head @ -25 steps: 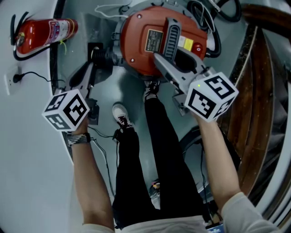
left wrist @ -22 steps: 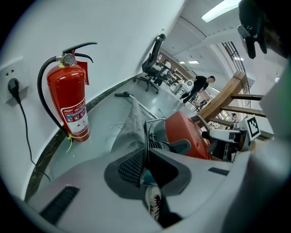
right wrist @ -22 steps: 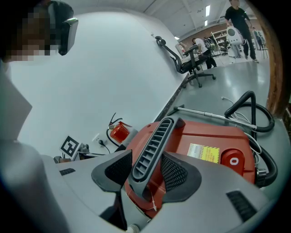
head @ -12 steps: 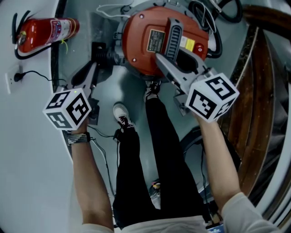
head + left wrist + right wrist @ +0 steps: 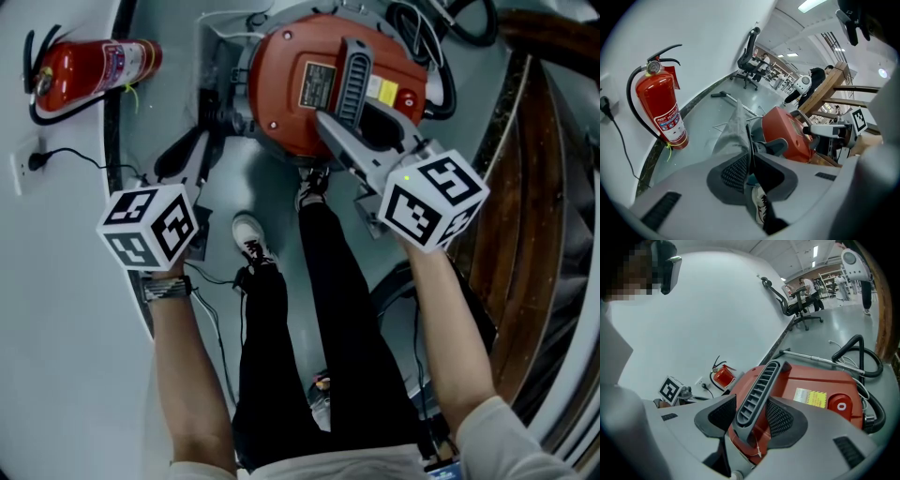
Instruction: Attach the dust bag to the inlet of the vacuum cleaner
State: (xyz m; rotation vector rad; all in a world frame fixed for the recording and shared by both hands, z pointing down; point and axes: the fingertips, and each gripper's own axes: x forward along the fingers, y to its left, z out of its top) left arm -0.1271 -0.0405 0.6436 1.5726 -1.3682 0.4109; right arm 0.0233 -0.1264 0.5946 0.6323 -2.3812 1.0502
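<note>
Two handheld grippers work at a red vacuum cleaner [image 5: 281,80] that sits on the floor at 12 o'clock from the person's feet.

The right gripper [image 5: 342,117] has its jaws closed on the ribbed grey handle [image 5: 757,394] on top of the vacuum cleaner, and seems to be steadying the machine. The handle's long axis runs from 12 to 6 o'clock in the head view.

The left gripper [image 5: 749,157] has its jaws pressed together on a thin edge of the dust bag [image 5: 733,124]. The grey fabric runs away from the jaws toward 12 o'clock in the left gripper view.

A dark stub, which looks like the inlet [image 5: 774,145], sticks out of the vacuum cleaner's 9 o'clock side. In the left gripper view it lies just beside the pinched edge, at about 1 o'clock from the fingertips. The left gripper is clearly the nearer one. Whether the bag's mouth already touches the stub cannot be told.

The coming move probably needs a short push toward 2 o'clock in the head view. Room is tight. A curved wall and a fire extinguisher [image 5: 94,64] lie at 10 o'clock, and the person's shoes [image 5: 248,234] are at 6 o'clock.
</note>
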